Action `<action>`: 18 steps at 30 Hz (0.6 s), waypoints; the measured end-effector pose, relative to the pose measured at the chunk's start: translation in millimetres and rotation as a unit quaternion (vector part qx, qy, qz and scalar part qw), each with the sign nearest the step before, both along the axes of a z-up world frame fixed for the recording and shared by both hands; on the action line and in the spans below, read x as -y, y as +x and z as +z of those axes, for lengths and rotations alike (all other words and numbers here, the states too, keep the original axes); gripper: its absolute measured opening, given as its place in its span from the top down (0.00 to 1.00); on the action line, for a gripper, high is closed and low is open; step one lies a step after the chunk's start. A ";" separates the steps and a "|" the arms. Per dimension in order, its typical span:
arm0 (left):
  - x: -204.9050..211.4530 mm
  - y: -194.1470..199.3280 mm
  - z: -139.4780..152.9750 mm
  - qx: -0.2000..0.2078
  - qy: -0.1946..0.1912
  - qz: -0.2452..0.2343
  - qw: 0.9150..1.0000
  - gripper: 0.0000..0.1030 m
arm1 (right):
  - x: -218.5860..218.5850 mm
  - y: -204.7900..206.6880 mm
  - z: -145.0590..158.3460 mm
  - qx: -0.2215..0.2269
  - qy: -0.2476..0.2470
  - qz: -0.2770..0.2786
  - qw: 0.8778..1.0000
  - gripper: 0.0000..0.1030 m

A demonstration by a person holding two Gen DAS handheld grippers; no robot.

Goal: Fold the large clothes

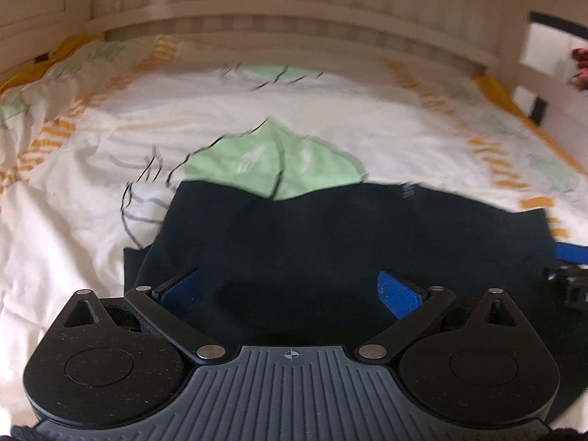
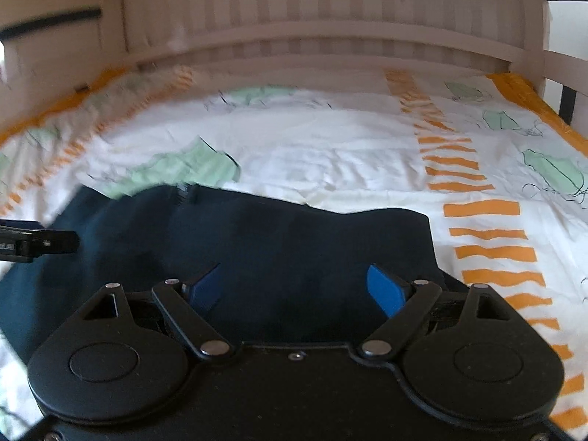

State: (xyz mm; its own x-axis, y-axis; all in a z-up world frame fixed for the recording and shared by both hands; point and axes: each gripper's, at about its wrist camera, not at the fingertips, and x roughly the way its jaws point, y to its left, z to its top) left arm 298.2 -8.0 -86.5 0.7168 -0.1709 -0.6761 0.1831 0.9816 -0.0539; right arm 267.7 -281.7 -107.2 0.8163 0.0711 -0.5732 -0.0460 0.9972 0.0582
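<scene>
Currently, both left tongs (image 1: 288, 290) and right tongs (image 2: 294, 288) gape wide, holding nothing, above the dark navy folded garment (image 1: 294, 228) on the white, orange-striped bed cover (image 2: 349, 154) before a pale slatted wooden headboard (image 2: 330, 18).

We are in a bedroom of a home. Before us stands a pale wooden slatted headboard (image 2: 330, 29), and everything else sits relative to it: just below it spreads a white duvet cover printed with orange dashes and pale green shapes (image 2: 330, 154), rumpled like used bedding. To the headboard's right a pale wooden side rail (image 1: 544, 81) runs along the bed's edge. A dark navy garment (image 2: 257, 242) lies on the cover, well in front of the headboard.
</scene>
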 end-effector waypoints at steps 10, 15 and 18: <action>-9.2 13.6 -33.9 0.000 -0.004 0.008 1.000 0.00 | 12.3 30.7 -42.6 -0.024 0.000 -0.057 0.998 0.00; -5.2 12.3 -38.3 0.012 -0.001 0.015 1.000 0.00 | 10.5 25.9 -45.6 -0.008 -0.002 -0.058 0.998 0.00; -5.4 15.2 -37.7 0.006 -0.003 0.014 1.000 0.00 | 11.7 28.3 -45.9 -0.009 0.003 -0.058 0.998 0.00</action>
State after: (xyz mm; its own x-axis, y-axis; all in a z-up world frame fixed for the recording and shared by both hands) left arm 313.4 -2.6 -124.2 0.7288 -0.1541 -0.6672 0.1560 0.9861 -0.0574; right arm 295.9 -293.4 -153.1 0.8086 -0.0200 -0.5881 0.0713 0.9954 0.0642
